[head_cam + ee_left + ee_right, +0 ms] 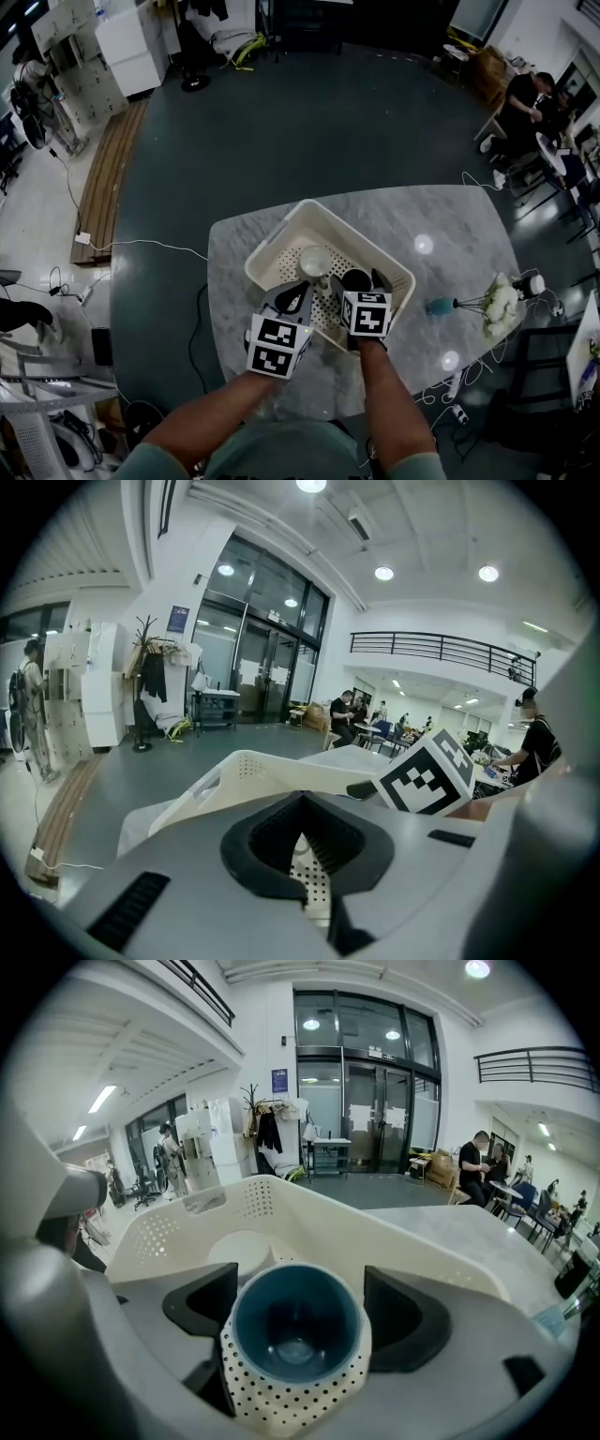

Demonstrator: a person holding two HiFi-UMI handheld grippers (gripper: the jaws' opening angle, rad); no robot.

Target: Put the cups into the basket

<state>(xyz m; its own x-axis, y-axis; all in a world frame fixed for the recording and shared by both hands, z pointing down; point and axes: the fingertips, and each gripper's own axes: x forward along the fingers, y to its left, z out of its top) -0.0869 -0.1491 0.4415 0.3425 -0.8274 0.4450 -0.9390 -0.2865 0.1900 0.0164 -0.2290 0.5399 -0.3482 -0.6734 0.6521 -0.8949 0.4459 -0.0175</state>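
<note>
— One cup is already sitting in the basket [394, 1241], isn't it?

— Yes. Starting at the left, the left gripper [300, 295] is hovering over the basket's near edge. Its jaw tips are meeting and nothing is sitting between them. Just beyond it, the white cup [314, 261] is lying on the perforated floor. Which way up it is facing is not showing clearly.

— And the second cup?

— The right gripper [302, 1312] is holding the polka-dot cup [356, 279] inside the basket's walls. Its jaws are standing apart by the cup's width, with a pad lying against each side. Whether the base is touching the floor is not showing.

— Which way is that cup pointing?

— Its teal mouth is facing upward and tipping back toward the gripper's camera. So its long axis is running roughly upright, leaning a little toward the person.

— How far along is the task looking?

— Nearly finished, by this reading. One cup is in, and the other is needing only to be set down and let go.
</note>
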